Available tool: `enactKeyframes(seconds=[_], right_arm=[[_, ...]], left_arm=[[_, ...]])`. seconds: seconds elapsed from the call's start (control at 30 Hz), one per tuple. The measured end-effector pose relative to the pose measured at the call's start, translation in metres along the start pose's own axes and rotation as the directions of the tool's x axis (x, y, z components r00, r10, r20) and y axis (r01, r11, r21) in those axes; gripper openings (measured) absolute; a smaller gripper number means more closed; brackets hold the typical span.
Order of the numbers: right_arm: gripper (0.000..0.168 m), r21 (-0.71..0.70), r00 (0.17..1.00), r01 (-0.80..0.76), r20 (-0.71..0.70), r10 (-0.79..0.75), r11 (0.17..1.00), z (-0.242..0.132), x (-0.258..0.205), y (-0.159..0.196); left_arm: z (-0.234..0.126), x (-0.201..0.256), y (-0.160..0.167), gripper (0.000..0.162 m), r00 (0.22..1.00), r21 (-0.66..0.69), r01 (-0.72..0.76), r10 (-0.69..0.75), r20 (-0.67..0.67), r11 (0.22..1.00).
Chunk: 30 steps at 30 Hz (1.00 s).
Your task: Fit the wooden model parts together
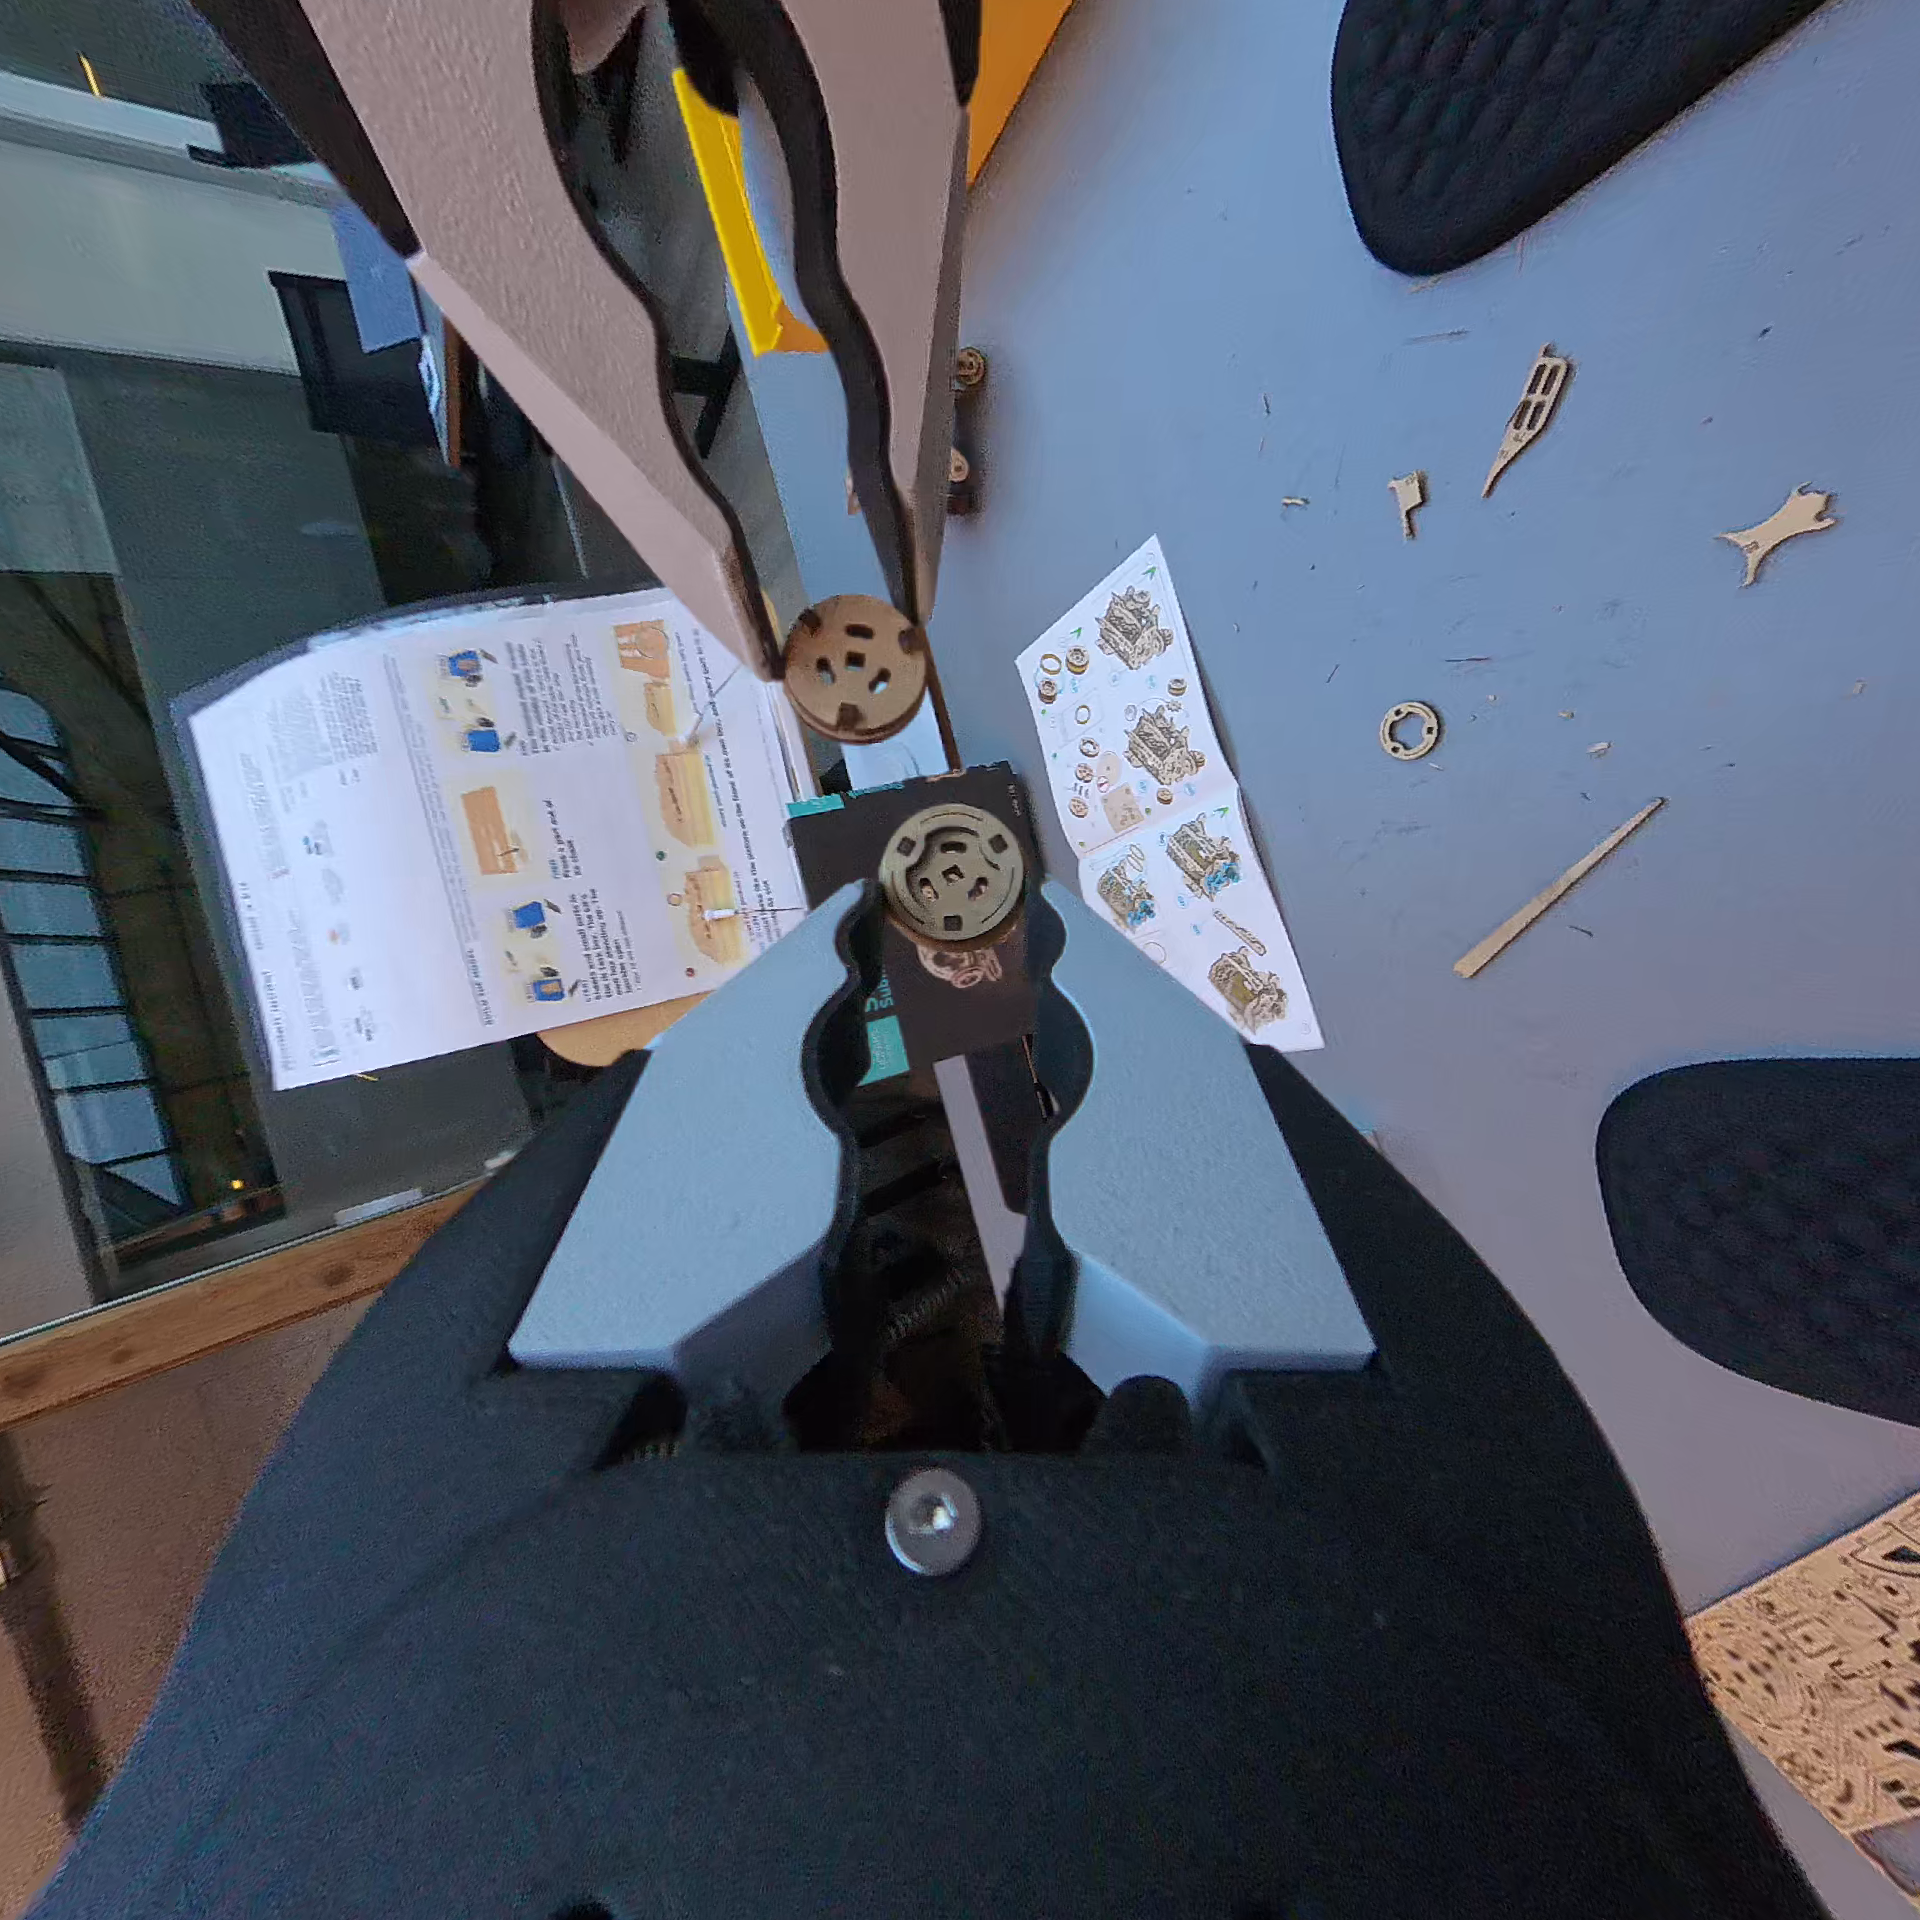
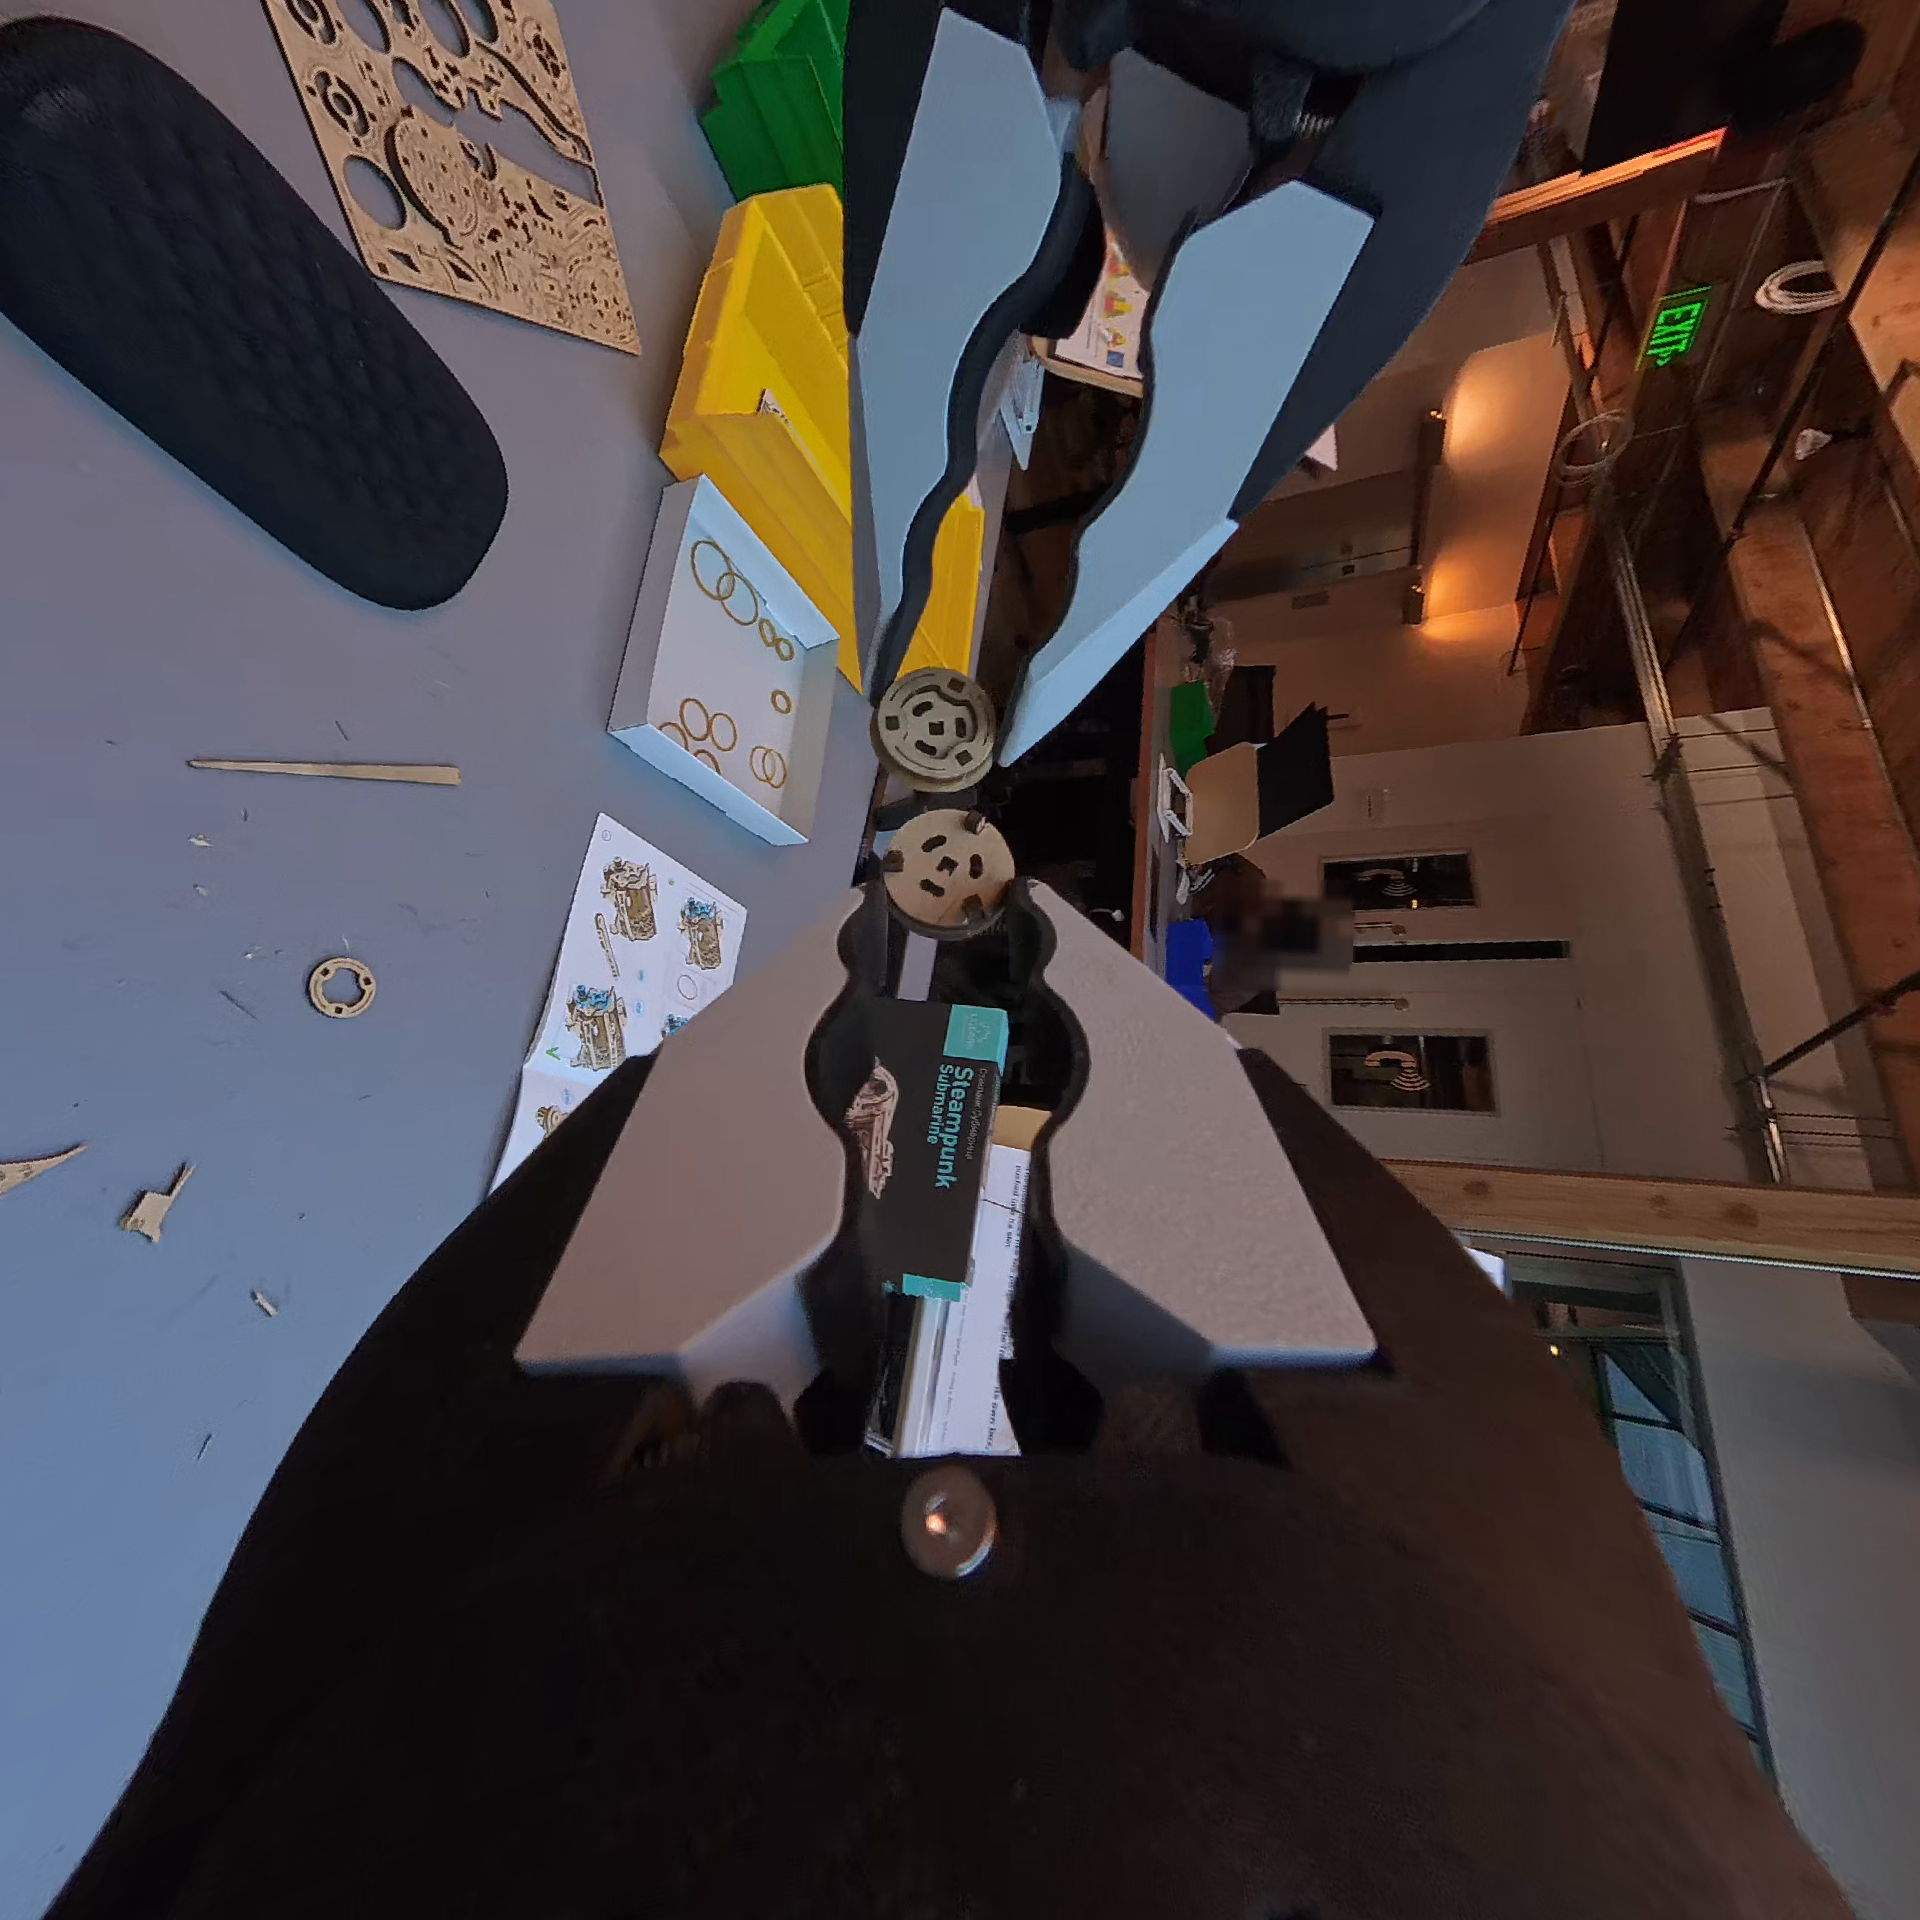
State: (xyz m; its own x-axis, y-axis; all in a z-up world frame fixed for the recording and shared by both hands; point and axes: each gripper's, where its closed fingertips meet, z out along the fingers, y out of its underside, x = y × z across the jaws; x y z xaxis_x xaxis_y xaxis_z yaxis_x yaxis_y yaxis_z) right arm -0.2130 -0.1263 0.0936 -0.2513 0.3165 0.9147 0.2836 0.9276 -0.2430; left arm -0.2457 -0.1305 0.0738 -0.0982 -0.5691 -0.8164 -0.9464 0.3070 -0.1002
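**Inspector:** Starting with the left gripper: report its state.

**Assistant:** Its grey fingers are closed down to a narrow gap and pinch a grooved wooden disc at the tips. The disc has concentric slots and a small square hole in the middle. It is held in the air above the edge of the grey table.

**Inspector:** And the right gripper?

**Assistant:** Likewise nearly closed, gripping a pegged wooden disc by its rim. Short dark pegs stand out from that disc's edge.

**Inspector:** Relation between the two parts?

**Assistant:** They face each other, just apart, not touching. In the right wrist view the grooved disc sits directly beyond the pegged one, with a thin gap between them. Whether the pegs line up with the slots, I cannot tell.

**Inspector:** Surroundings?

**Assistant:** On the table: a folded picture leaflet, a loose wooden ring, a thin wooden stick, several small offcuts and two black padded mats. A larger instruction sheet lies past the table edge. The right wrist view adds a punched plywood sheet, a white tray of rubber bands, yellow bins and a dark model box below the fingers.
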Motion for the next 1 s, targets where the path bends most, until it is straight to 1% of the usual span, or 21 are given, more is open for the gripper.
enactKeyframes(seconds=[0.17, 0.33, 0.43, 0.57, 0.7, 0.77, 0.83, 0.93, 1.0], right_arm=[[0.022, 0.012, 0.996, -0.069, 0.049, 0.068, 0.998, 0.031, -0.018, 0.030], [0.022, 0.016, 0.968, -0.202, 0.158, 0.197, 0.979, 0.072, -0.068, 0.071], [0.023, 0.001, 0.921, -0.310, 0.248, 0.300, 0.951, 0.103, -0.110, 0.096], [0.023, -0.047, 0.817, -0.447, 0.387, 0.428, 0.893, 0.141, -0.174, 0.120], [0.022, -0.099, 0.700, -0.536, 0.503, 0.507, 0.838, 0.163, -0.221, 0.126], [0.022, -0.140, 0.650, -0.543, 0.553, 0.520, 0.828, 0.165, -0.235, 0.127], [0.022, -0.150, 0.630, -0.548, 0.573, 0.524, 0.823, 0.165, -0.238, 0.126], [0.022, -0.158, 0.593, -0.571, 0.599, 0.538, 0.806, 0.165, -0.242, 0.126], [0.022, -0.172, 0.578, -0.582, 0.600, 0.553, 0.795, 0.168, -0.243, 0.129]], left_arm=[[0.042, 0.028, 0.033, 0.026, 0.986, 0.047, 0.121, -0.114, -0.122, 0.992], [0.105, 0.084, 0.066, 0.026, 0.924, 0.080, 0.282, -0.249, -0.289, 0.956], [0.143, 0.125, 0.082, 0.026, 0.858, 0.082, 0.380, -0.318, -0.403, 0.921], [0.181, 0.177, 0.092, 0.025, 0.747, 0.071, 0.469, -0.352, -0.563, 0.880], [0.194, 0.213, 0.091, 0.025, 0.641, 0.040, 0.503, -0.342, -0.687, 0.863], [0.198, 0.222, 0.091, 0.026, 0.623, 0.032, 0.505, -0.338, -0.706, 0.863], [0.196, 0.222, 0.089, 0.025, 0.612, 0.048, 0.523, -0.336, -0.716, 0.851], [0.195, 0.221, 0.097, 0.025, 0.635, 0.042, 0.513, -0.346, -0.691, 0.858], [0.195, 0.222, 0.099, 0.026, 0.626, 0.045, 0.532, -0.357, -0.693, 0.846]])
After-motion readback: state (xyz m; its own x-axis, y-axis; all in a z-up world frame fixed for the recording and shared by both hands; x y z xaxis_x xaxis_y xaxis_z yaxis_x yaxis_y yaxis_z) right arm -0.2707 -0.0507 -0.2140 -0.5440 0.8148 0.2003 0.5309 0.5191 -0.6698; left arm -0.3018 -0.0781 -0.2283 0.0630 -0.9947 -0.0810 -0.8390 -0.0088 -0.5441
